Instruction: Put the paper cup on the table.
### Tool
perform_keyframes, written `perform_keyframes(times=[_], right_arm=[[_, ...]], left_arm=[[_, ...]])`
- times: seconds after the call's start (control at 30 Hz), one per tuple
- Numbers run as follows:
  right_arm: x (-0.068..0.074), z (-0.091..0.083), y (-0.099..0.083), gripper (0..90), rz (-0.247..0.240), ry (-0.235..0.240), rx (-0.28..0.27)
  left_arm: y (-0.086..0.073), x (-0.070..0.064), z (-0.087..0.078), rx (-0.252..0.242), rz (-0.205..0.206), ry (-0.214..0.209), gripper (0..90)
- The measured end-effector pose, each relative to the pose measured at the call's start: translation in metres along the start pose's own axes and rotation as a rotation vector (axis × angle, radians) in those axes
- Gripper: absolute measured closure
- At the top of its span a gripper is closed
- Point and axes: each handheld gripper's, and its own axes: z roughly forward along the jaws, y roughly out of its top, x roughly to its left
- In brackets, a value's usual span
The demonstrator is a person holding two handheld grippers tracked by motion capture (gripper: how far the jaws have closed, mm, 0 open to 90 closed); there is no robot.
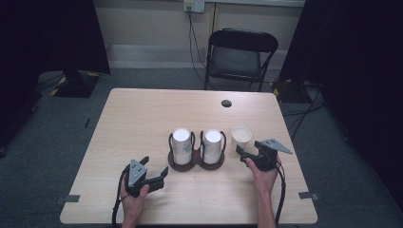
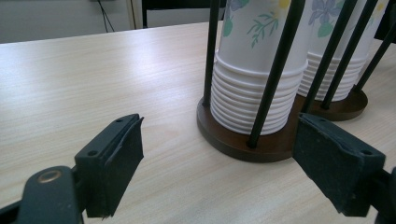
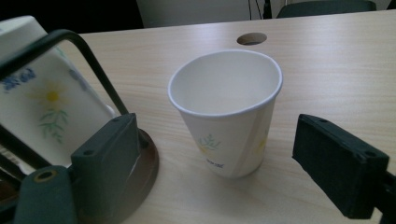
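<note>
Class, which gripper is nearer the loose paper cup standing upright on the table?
Right. The right gripper sits just in front of the loose cup, jaws open; the left gripper is beyond the cup holder.

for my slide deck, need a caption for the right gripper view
Open right gripper facing an empty upright paper cup beside the cup holder.

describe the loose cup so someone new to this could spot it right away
On the wooden table, find the dark two-ring cup holder with its two upside-down stacks. The single paper cup stands just right of it, before the right tool: alone, upright, mouth open.
</note>
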Motion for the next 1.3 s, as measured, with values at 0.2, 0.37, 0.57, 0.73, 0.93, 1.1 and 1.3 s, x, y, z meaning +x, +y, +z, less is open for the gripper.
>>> perform_keyframes(times=[0.2,0.37,0.57,0.73,0.93,1.1,1.3], right_arm=[[0.009,-0.016,-0.006,13.9,-0.018,0.006,-0.031],[0.016,-0.025,-0.019,13.6,-0.042,0.014,-0.032],[0.027,-0.032,-0.039,13.6,-0.03,-0.017,-0.045],[0.033,-0.039,-0.052,13.9,-0.031,-0.013,-0.045],[0.041,-0.048,-0.061,14.2,-0.065,-0.011,-0.073],[0.043,-0.051,-0.063,15.9,-0.07,-0.012,-0.089],[0.042,-0.05,-0.063,16.2,-0.067,-0.012,-0.079]], left_arm=[[0.0,0.001,0.0,-0.005,-0.012,-0.002,16.2],[0.0,0.001,-0.001,-0.008,-0.012,-0.002,16.5],[0.0,0.001,-0.001,-0.008,-0.014,-0.004,16.5],[0.0,0.001,-0.001,-0.01,-0.009,-0.003,16.8],[-0.001,0.001,-0.001,-0.012,-0.009,-0.004,16.9],[-0.001,0.002,-0.001,-0.013,-0.018,-0.002,16.9],[-0.001,0.002,-0.001,-0.015,-0.027,-0.004,16.8]])
